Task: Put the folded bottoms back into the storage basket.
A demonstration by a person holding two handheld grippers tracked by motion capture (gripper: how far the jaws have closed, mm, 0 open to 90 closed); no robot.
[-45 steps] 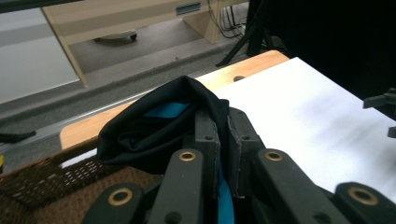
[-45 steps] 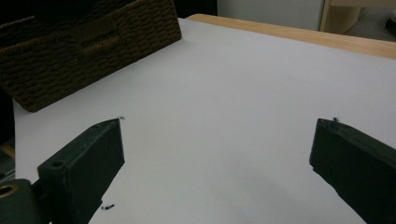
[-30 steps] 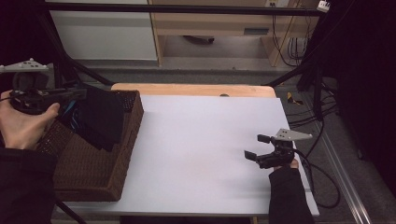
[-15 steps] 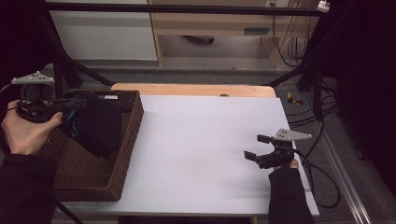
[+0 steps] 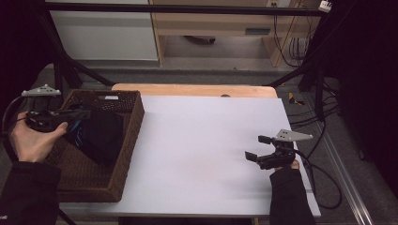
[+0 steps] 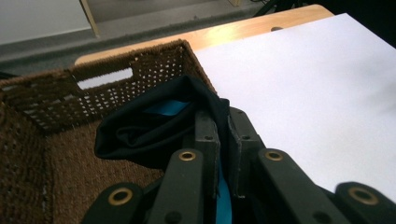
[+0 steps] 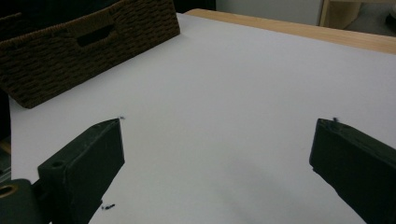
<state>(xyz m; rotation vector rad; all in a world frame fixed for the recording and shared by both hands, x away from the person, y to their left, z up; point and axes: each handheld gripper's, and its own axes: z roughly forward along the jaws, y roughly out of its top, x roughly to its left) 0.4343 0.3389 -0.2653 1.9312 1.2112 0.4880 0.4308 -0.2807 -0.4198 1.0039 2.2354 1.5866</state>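
Observation:
A dark garment with a blue lining hangs into a brown wicker basket at the table's left side. My left gripper is above the basket's left half, shut on an upper fold of the garment. In the left gripper view the jaws pinch the dark cloth, with blue fabric between them, and the basket's floor lies below. My right gripper rests low over the white table top near its front right. Its jaws stand wide open with nothing between them.
The white table top stretches between the basket and the right gripper. A wooden strip runs along the table's far edge. Black frame bars and cables stand behind and to the right. In the right gripper view the basket is far off.
My left hand has sunk, carrying the dark garment lower into the basket. The right gripper has stayed where it was.

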